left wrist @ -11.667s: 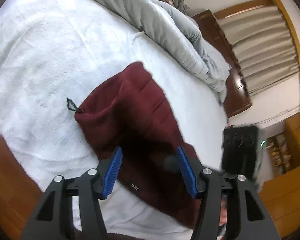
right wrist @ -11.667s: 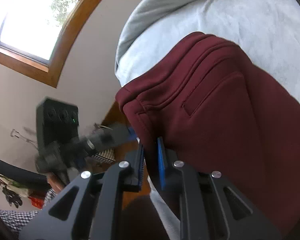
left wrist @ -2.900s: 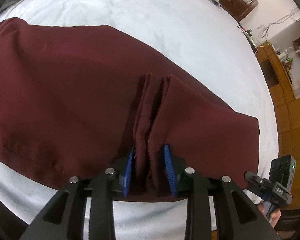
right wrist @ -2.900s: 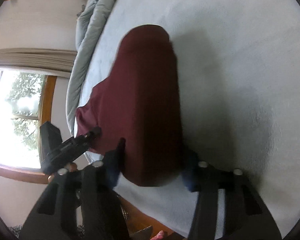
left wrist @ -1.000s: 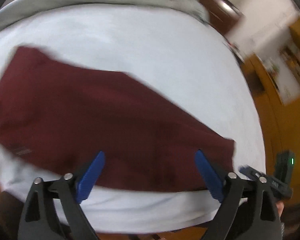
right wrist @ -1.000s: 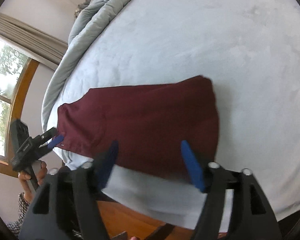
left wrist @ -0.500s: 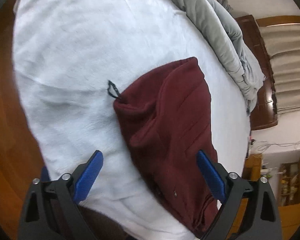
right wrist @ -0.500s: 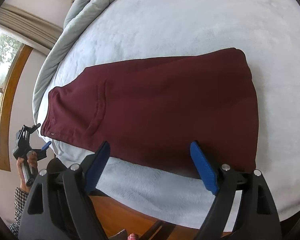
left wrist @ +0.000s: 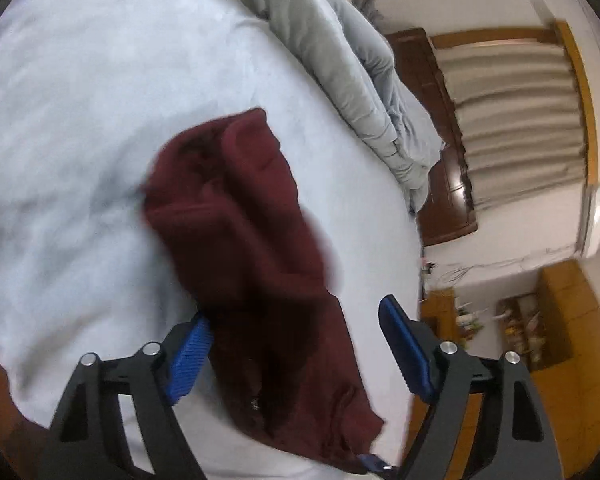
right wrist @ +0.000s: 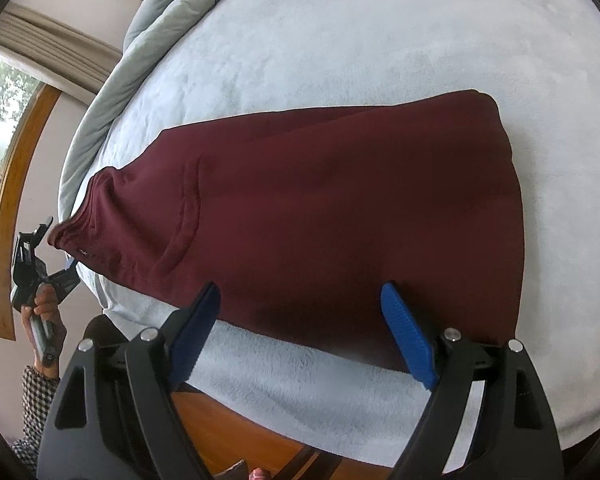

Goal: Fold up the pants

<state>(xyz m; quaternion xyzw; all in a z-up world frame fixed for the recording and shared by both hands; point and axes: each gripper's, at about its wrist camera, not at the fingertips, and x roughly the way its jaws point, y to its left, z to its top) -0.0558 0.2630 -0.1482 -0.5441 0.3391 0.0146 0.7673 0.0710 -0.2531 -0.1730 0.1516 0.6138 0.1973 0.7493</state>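
Here, the pants (right wrist: 320,200) lay lengthwise along the bed (right wrist: 360,40) edge, waistband toward the left gripper (left wrist: 296,348); both it and the right gripper (right wrist: 300,324) stood wide apart, empty.

Dark maroon pants (right wrist: 320,200) lay on a pale blue-white fleece bed cover (right wrist: 380,32); a rumpled duvet (left wrist: 340,52) beside it was muted grey-green; the left gripper (left wrist: 296,344) had a black frame with bright blue ridged pads (left wrist: 190,354); the right gripper (right wrist: 300,332) showed the same black frame and blue pads (right wrist: 408,344); the curtains (left wrist: 516,120) hung in beige, striped by their own folds; a headboard (left wrist: 440,140) was dark reddish brown; the cabinets (left wrist: 572,320) and window frame (right wrist: 16,184) were warm orange wood; a sleeve (right wrist: 36,404) at the lower left carried a black-and-white check.
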